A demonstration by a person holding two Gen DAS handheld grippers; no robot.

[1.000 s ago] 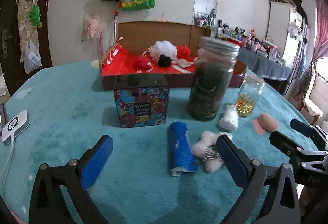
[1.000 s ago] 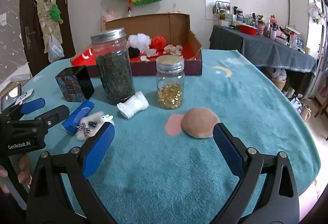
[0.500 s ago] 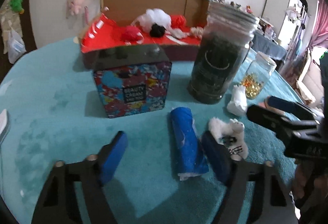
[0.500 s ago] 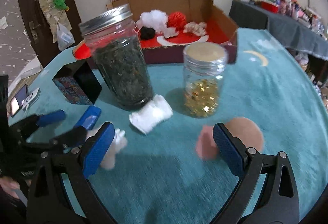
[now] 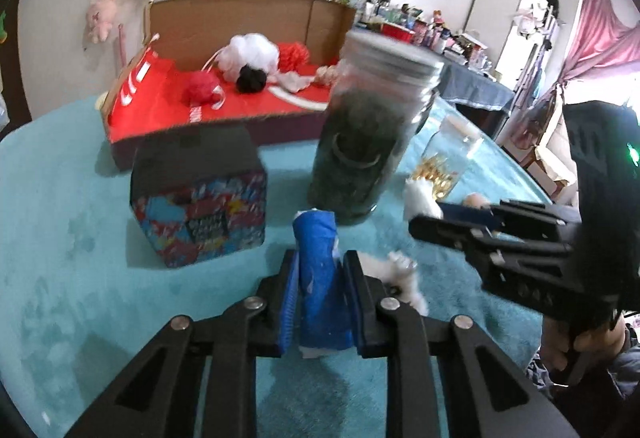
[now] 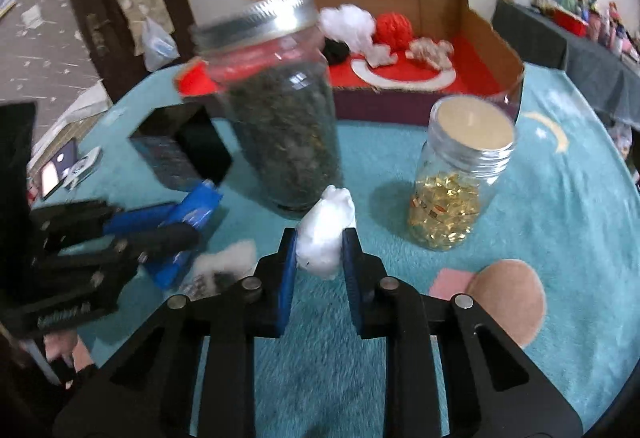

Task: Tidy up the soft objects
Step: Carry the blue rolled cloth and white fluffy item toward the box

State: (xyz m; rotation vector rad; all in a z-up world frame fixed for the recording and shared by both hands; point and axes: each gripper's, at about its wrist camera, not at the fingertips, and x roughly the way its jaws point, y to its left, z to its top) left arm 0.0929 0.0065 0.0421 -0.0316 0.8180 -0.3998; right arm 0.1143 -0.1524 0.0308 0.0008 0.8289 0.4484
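Note:
A blue rolled cloth (image 5: 320, 278) lies on the teal table cover, and my left gripper (image 5: 322, 258) is shut on it, pads pressing both sides. The right wrist view shows that same blue roll (image 6: 200, 205) at the left. My right gripper (image 6: 319, 238) is closing on a white soft roll (image 6: 332, 209), which sits between its pads and looks squeezed. A fluffy white toy (image 5: 400, 274) lies loose between the two grippers. Behind stands a cardboard box with a red lining (image 5: 132, 93), holding white, red and black pompoms.
A tall jar of dark leaves (image 5: 360, 149) stands right behind both grippers, a small jar of gold capsules (image 6: 452, 197) to its right. A patterned box (image 5: 200, 213) sits to the left. A tan round puff (image 6: 508, 302) lies at the near right. A phone (image 6: 56, 173) lies far left.
Both grippers tipped down and moved in on the table. The left jaws shut on the blue roll; the right jaws went from wide open to gripping the white roll.

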